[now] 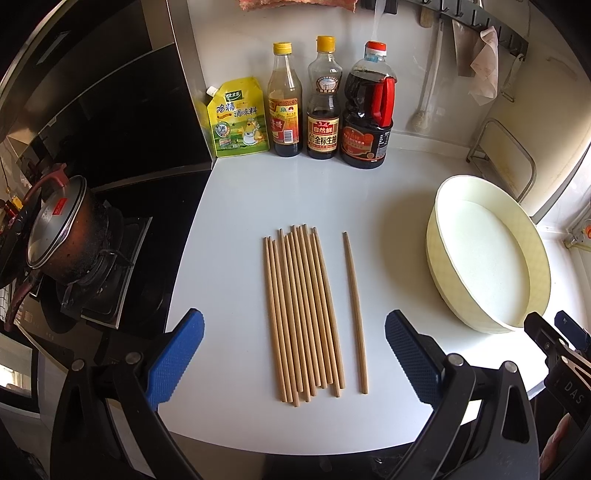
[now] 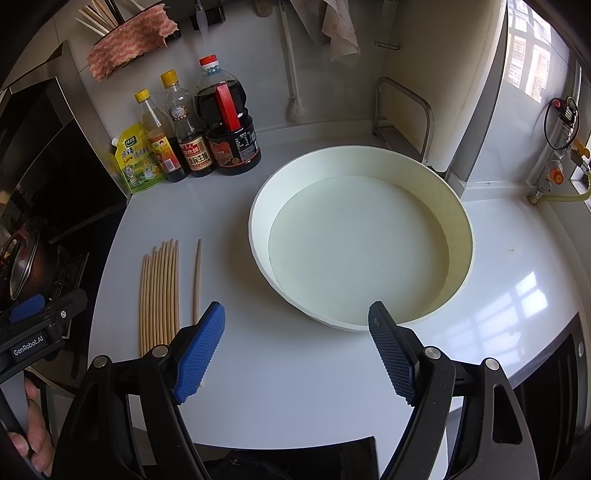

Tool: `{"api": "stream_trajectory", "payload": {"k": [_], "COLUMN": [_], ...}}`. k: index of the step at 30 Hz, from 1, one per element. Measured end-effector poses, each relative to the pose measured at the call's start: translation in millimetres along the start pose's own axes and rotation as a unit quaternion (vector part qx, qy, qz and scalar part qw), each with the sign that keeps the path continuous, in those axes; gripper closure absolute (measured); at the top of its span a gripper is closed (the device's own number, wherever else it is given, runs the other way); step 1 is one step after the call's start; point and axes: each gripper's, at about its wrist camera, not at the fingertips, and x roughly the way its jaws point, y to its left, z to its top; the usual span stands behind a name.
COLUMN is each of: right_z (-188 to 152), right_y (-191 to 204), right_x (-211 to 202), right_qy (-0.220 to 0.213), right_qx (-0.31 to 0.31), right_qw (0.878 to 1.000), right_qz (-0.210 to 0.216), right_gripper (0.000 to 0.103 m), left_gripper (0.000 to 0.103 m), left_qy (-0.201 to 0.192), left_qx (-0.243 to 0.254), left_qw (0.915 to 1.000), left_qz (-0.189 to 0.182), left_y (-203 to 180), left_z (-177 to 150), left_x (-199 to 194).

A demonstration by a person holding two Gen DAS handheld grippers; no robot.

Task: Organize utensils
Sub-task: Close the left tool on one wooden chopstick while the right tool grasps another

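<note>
Chopsticks point(image 1: 301, 314) lie in a loose bundle on the white countertop point(image 1: 240, 206), all pointing the same way, and one single chopstick point(image 1: 355, 314) lies alone just beside the bundle on its right, not touching it. Near them on the right stands a round cream basin point(image 2: 258, 254), and it holds nothing. From this I judge that the task is at its very start: no chopstick is lifted or put away yet, and all the sorting is left to do.

Left gripper point(image 1: 293, 356) hovers over the near ends of the chopsticks with its jaws wide and nothing between them. Right gripper point(image 2: 295, 347) is in front of the basin, also with wide jaws and no load. Behind, along the wall, stand three sauce bottles point(image 1: 323, 99) and a yellow seasoning pouch point(image 1: 236, 118). A holder with other chopsticks point(image 2: 98, 16) hangs on the wall, half covered by a pink cloth point(image 2: 129, 40); perhaps it is the final place, but I cannot tell.
</note>
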Motion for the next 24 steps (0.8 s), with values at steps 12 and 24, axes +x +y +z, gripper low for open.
{"api": "stream_trajectory", "payload": {"k": [12, 24], "right_z": [-5.7, -32.4], "right_y": [37.4, 95.1], "right_x": [24.8, 93.3], "right_qy": [0.027, 0.073], "right_qx": [-0.047, -0.095], "right_qw": [0.998, 0.99], "right_qz": [0.04, 0.071], "right_gripper": [0.027, 0.027], "left_gripper": [0.006, 0.006], "left_qy": [0.035, 0.062], "left_qx": [-0.033, -0.05], "left_qw": [0.9987, 0.9968], "left_qz": [0.019, 0.006], "left_y": [45.2, 83.6], "left_z": [-18.1, -34.1], "left_x": [40.2, 110.4]}}
